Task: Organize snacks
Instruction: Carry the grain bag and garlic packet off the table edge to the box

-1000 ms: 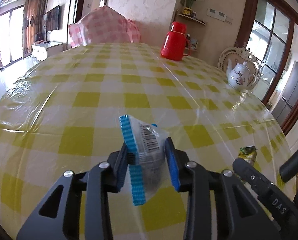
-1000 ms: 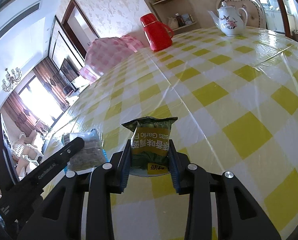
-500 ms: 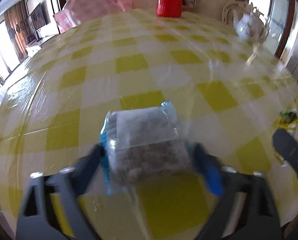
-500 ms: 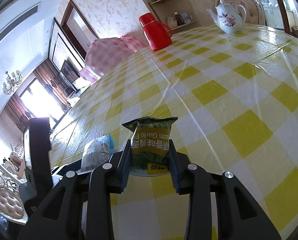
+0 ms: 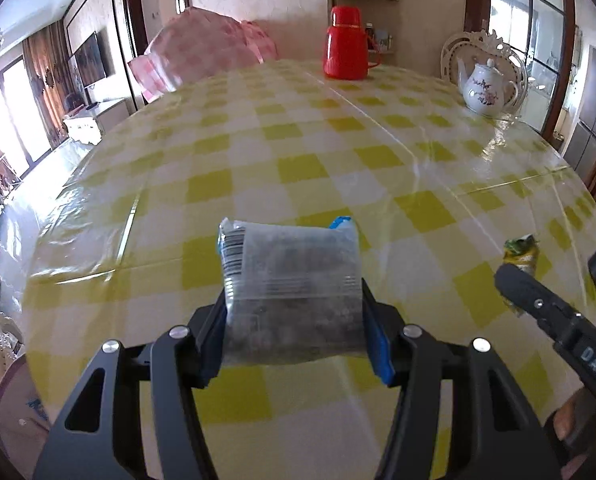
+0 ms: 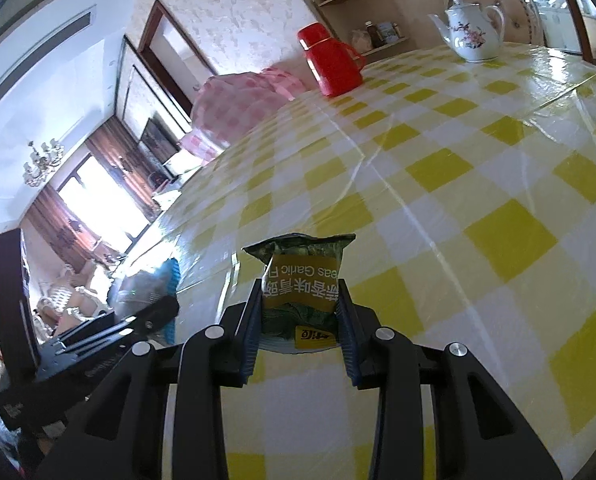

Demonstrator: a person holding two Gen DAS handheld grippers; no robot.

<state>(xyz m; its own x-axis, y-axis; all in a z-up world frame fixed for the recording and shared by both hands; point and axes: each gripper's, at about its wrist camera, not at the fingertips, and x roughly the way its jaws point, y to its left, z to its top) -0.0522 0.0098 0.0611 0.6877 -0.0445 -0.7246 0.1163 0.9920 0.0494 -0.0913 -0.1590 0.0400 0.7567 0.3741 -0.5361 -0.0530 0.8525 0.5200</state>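
A clear snack packet [image 5: 290, 280] with dark contents, blue sealed ends and a barcode sits flat and wide between the pads of my left gripper [image 5: 292, 312]. The jaws are closing and the pads press its two sides; it hangs just above the yellow-checked table [image 5: 298, 140]. My right gripper [image 6: 301, 304] is shut on a green and yellow garlic peas packet [image 6: 301, 276], held upright over the table. In the left wrist view that packet [image 5: 521, 250] shows at the right. The right wrist view has the left gripper [image 6: 154, 312] and its packet [image 6: 150, 284] at lower left.
A red thermos [image 5: 345, 50] stands at the far edge and a white flowered teapot [image 5: 483, 90] at the far right. A pink checked cover [image 5: 206, 48] lies behind the table's far left. The tablecloth lies under glossy clear plastic.
The clear packet went from edge-on in narrow left jaws to flat and wide between wider jaws. The left gripper dipped towards the table and came back up. The right gripper kept still.
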